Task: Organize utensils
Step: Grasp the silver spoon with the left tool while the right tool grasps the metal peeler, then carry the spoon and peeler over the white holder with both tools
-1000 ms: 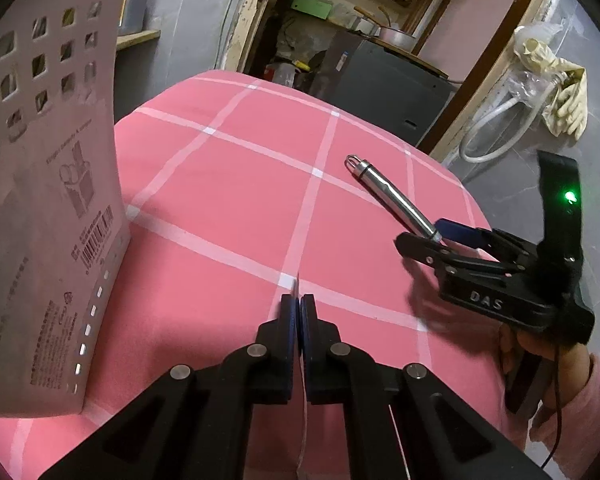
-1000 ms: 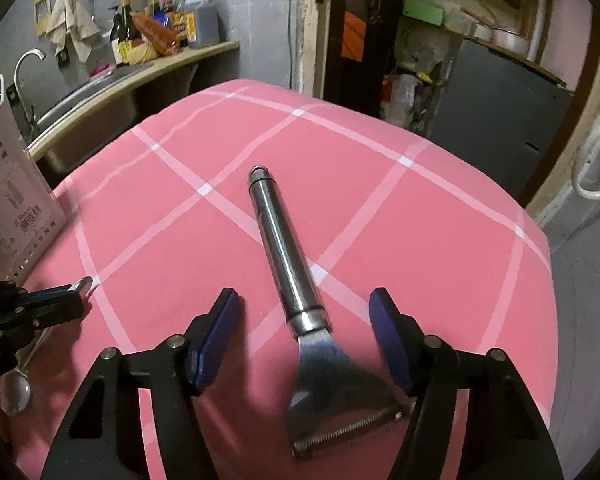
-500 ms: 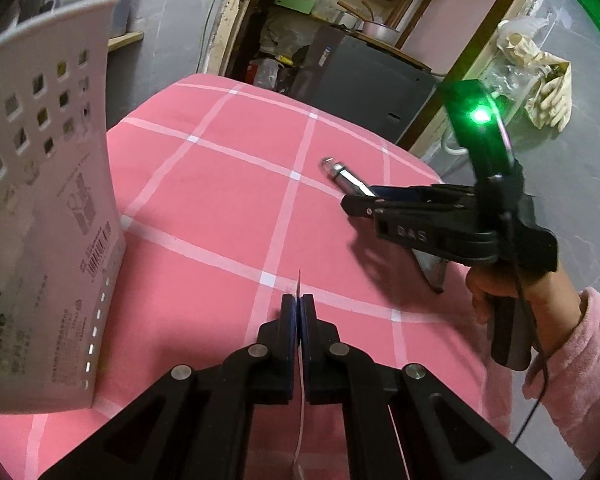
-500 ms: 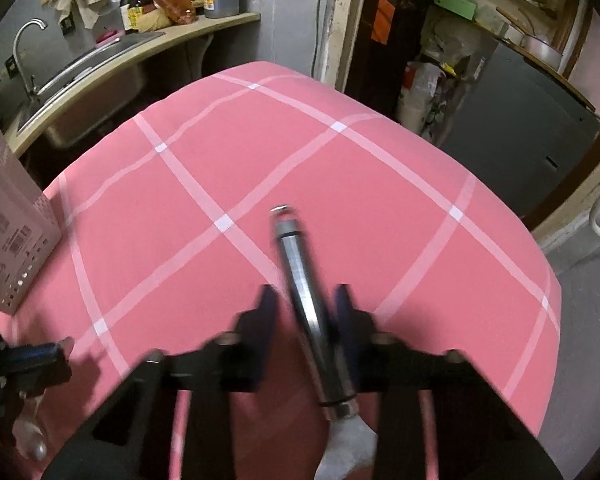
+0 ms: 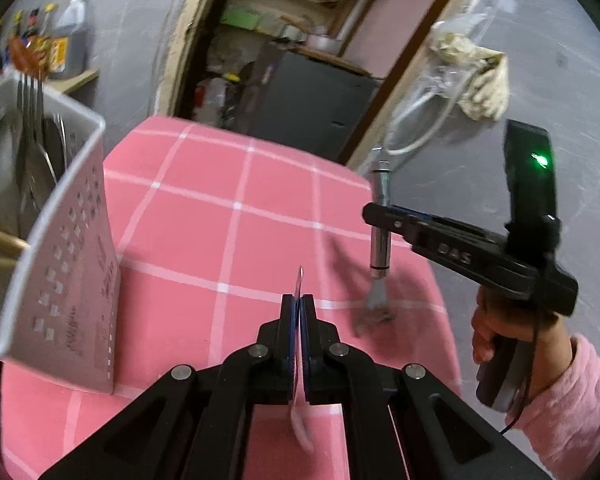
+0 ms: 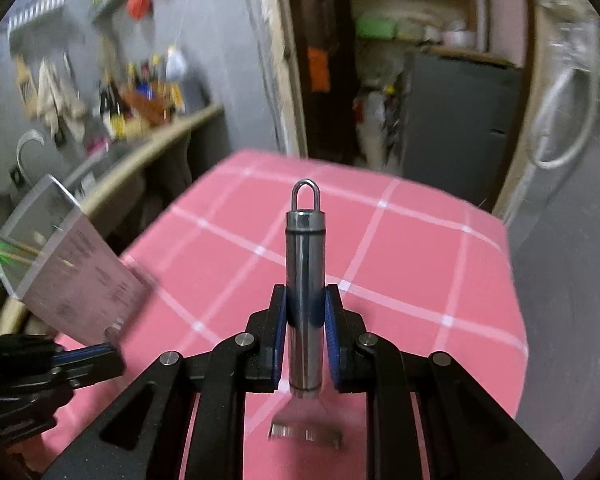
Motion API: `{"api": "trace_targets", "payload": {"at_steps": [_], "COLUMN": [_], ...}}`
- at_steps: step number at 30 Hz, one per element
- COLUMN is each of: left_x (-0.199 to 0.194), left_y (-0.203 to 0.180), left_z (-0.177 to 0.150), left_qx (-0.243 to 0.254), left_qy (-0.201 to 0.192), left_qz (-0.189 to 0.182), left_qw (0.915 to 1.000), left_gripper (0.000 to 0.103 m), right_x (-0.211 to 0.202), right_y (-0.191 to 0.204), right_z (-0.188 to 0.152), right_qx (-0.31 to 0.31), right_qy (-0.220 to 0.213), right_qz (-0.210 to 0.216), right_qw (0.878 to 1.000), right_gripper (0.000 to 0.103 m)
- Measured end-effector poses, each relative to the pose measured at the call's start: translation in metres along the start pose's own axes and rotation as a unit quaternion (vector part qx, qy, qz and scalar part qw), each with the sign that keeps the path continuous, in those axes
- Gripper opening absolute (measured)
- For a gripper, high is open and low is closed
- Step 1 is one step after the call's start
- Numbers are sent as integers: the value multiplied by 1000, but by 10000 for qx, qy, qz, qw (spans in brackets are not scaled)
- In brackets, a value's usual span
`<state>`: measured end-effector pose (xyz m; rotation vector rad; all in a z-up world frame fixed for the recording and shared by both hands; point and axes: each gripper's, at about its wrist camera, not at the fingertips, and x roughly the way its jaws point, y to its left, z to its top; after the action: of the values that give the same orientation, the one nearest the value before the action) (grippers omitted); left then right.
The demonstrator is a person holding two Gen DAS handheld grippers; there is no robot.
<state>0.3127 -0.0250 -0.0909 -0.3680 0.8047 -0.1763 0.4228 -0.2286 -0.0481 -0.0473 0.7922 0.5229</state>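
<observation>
Pink checked cloth [image 5: 204,232] covers the table under both grippers. At its left edge stands a white perforated utensil caddy [image 5: 72,264]; only the left wrist view looks into its open top, where a fork [image 5: 30,96] stands tines up among other steel cutlery, and wooden chopstick ends [image 5: 0,240] poke out. The right wrist view shows that caddy blurred [image 6: 80,288] and cannot see inside. The right gripper [image 6: 306,320] is clamped on the barrel of a steel-handled peeler [image 6: 304,280]. Seen from the left, the peeler [image 5: 381,248] hangs off the cloth near the table's right edge, long axis close to vertical, hanging loop up and blade head down. The right view shows the loop pointing away from the camera and the toothed blade nearest the lens. The left gripper [image 5: 299,320] is closed on a thin, flat utensil handle [image 5: 299,282] seen edge-on, too slim to identify, above the cloth's near middle.
</observation>
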Motion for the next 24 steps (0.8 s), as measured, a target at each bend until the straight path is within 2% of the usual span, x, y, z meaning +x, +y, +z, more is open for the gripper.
{"api": "trace_targets", "payload": {"at_steps": [4, 12, 19, 24], "left_x": [-30, -99, -165, -194], "left_y": [-7, -4, 20, 36], "left_z": [7, 38, 83, 102], "left_qx": [272, 698, 973, 1076], "left_qy": [-151, -637, -1212, -1565], "left_qz": [-190, -305, -13, 263], "left_qw": [9993, 9951, 9879, 9814], "left_gripper": [3, 2, 2, 2], "right_x": [-40, -95, -118, -128], "right_y": [11, 40, 90, 132], "right_z": [-4, 20, 48, 58], "right_qx": [222, 507, 318, 186], "right_qy": [-496, -1326, -1956, -2482], "right_qz": [-72, 40, 230, 279], "right_qw": [9985, 9899, 9799, 9681], "right_gripper": [16, 16, 16, 16]}}
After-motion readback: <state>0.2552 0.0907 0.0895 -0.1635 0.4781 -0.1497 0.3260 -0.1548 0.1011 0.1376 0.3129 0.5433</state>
